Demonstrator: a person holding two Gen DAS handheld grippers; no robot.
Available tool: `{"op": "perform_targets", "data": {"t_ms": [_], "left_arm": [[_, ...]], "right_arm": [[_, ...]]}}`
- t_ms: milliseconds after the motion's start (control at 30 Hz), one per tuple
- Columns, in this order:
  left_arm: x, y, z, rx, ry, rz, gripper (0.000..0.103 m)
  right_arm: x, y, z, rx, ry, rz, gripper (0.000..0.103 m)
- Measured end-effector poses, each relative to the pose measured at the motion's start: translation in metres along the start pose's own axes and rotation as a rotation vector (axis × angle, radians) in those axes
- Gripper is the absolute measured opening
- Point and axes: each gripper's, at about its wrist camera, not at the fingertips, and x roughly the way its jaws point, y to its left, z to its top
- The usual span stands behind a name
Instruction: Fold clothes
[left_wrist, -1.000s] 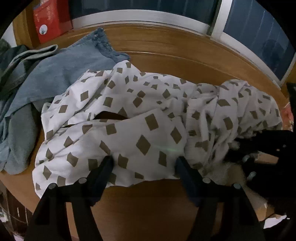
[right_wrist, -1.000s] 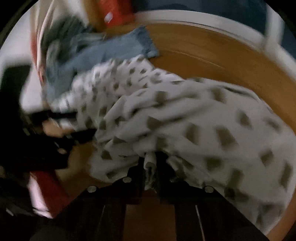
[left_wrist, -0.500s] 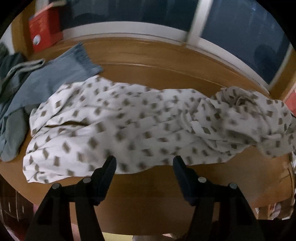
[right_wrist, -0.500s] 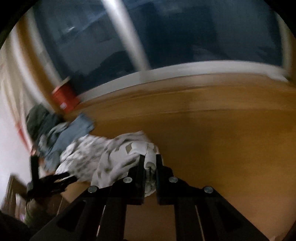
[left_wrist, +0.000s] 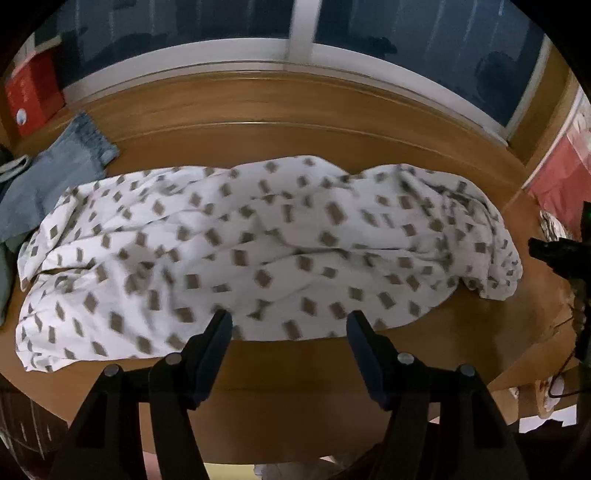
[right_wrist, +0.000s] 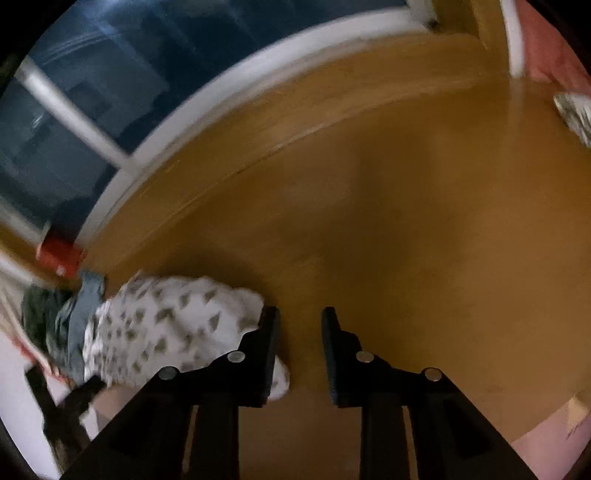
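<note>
A white garment with brown diamond print (left_wrist: 258, 243) lies stretched left to right across the wooden table (left_wrist: 295, 369). My left gripper (left_wrist: 289, 325) is open and empty, hovering at the garment's near edge. In the right wrist view the same garment (right_wrist: 166, 325) lies bunched to the left of my right gripper (right_wrist: 297, 321), which is open and empty over bare wood; its left finger sits beside the garment's end. The right gripper's body shows at the right edge of the left wrist view (left_wrist: 561, 254).
Blue and grey clothes (left_wrist: 48, 177) are piled at the table's left end. A red box (left_wrist: 33, 96) stands on the window ledge at back left. Pink cloth (left_wrist: 561, 177) hangs at the right. The window (left_wrist: 295, 37) runs behind the table.
My right gripper pulled the garment's end out to the right, then opened and let it go. The garment went from bunched to stretched. My left gripper drew back, staying open.
</note>
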Motion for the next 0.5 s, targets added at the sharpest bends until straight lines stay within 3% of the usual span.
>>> {"op": "perform_targets", "data": {"t_ms": [67, 267, 400, 500], "left_arm": [[0.006, -0.010, 0.005, 0.006, 0.000, 0.009, 0.062], [0.017, -0.035, 0.012, -0.002, -0.022, 0.039, 0.062], [0.024, -0.040, 0.017, -0.039, -0.013, 0.043, 0.062], [0.030, -0.040, 0.023, -0.026, -0.004, 0.048, 0.062]], "right_arm": [[-0.004, 0.017, -0.007, -0.112, 0.012, 0.007, 0.043], [0.020, 0.110, -0.051, -0.474, 0.062, 0.108, 0.045], [0.049, 0.159, -0.066, -0.652, 0.046, 0.094, 0.047], [0.071, 0.194, -0.076, -0.780, 0.035, 0.077, 0.054]]}}
